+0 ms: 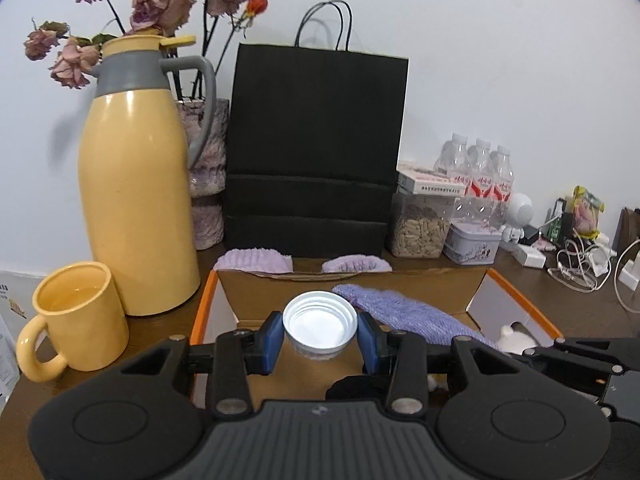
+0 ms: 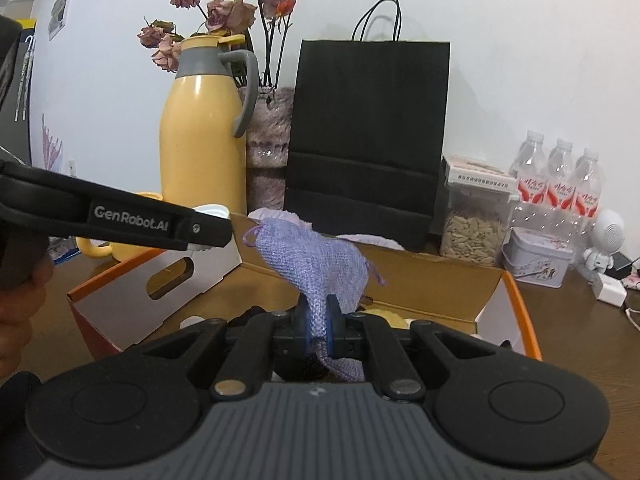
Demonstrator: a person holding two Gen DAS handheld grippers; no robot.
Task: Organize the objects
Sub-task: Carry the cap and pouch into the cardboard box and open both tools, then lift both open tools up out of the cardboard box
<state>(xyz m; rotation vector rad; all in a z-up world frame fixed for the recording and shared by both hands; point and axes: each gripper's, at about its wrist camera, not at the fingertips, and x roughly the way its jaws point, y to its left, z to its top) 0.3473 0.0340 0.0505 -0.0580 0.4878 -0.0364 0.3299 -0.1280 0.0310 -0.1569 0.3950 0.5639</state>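
L gripper (image 1: 320, 336) clamps white cap (image 1: 319, 320), R gripper (image 2: 318, 320) pinches purple pouch (image 2: 316, 260) over open box (image 2: 516, 292); neither dropped in yet.

We see a smooth white plastic cap (image 1: 319, 325), a rough woven purple cloth pouch (image 2: 316, 264), a shiny yellow jug (image 1: 136, 184), and a matt black paper bag (image 1: 316, 152).

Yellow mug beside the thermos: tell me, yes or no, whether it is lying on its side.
No, the yellow mug stands upright beside the thermos, its open mouth facing up.
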